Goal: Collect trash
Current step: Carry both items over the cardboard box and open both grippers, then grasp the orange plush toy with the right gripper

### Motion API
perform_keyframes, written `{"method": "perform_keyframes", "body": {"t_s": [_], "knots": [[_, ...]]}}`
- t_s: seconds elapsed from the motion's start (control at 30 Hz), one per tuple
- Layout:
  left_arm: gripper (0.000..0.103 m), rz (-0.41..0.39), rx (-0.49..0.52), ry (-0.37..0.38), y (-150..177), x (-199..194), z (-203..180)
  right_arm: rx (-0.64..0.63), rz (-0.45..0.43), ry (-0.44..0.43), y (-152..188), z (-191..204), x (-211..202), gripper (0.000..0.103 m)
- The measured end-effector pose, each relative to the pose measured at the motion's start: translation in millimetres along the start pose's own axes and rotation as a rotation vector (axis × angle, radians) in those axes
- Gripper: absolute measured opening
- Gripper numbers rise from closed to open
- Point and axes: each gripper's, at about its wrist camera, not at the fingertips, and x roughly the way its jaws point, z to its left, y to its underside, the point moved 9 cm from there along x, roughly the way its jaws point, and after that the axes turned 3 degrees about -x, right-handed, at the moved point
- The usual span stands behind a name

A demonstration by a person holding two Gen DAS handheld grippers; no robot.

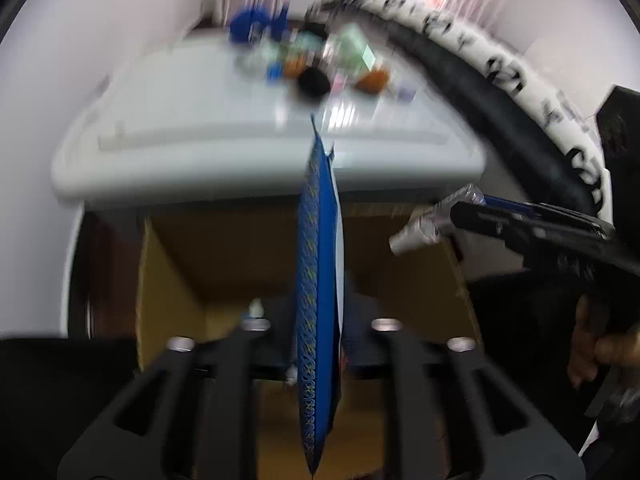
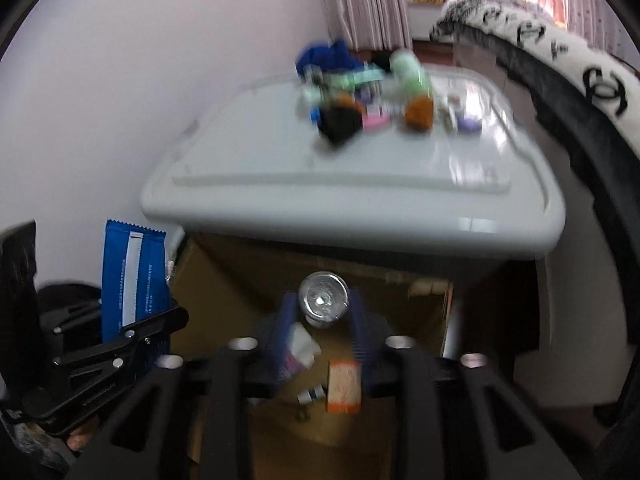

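Glossy white plastic tabletop (image 2: 360, 184), cluttered far end, pale wall (image 2: 140, 60); my left gripper (image 1: 316, 340) and right gripper (image 2: 320, 320) both spread.

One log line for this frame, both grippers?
left gripper: open, blue wrapper between jaws | right gripper: open, clear bottle between jaws | both over cardboard box
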Motion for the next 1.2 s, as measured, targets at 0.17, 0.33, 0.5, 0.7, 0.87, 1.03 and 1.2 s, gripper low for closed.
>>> {"method": "perform_keyframes", "body": {"t_s": [0.17, 0.33, 0.5, 0.7, 0.87, 1.03, 1.2], "knots": [[0.073, 0.11, -0.048, -0.115, 26.1, 31.5, 28.6, 0.018, 0.091, 0.032, 24.3, -6.5, 30.7, 0.071], [0.073, 0.113, -0.125, -0.079, 17.4, 27.4, 34.7, 0.083, 0.051, 0.006, 14.1, -16.9, 23.2, 0.071], [0.076, 0.033, -0.154, -0.05, -32.7, 15.9, 30.5, 0.067, -0.025, 0.036, -49.3, -37.3, 16.4, 0.071], [0.081, -0.078, -0.09, -0.1, -103.7, 18.9, 22.2, 0.104, -0.124, 0.151, -166.0, -98.1, 51.4, 0.071], [0.088, -0.12, -0.09, -0.143, -119.1, 31.7, 30.1, 0.249, -0.089, 0.125, -201.0, -137.1, 109.6, 0.064], [0.089, -0.056, -0.193, -0.139, -116.2, 53.1, 51.8, 0.316, -0.026, 0.095, -215.2, -146.8, 153.3, 0.041], [0.089, -0.065, -0.264, -0.13, -114.3, 58.2, 63.7, 0.367, -0.032, 0.083, -206.1, -155.5, 155.2, 0.029]]}}
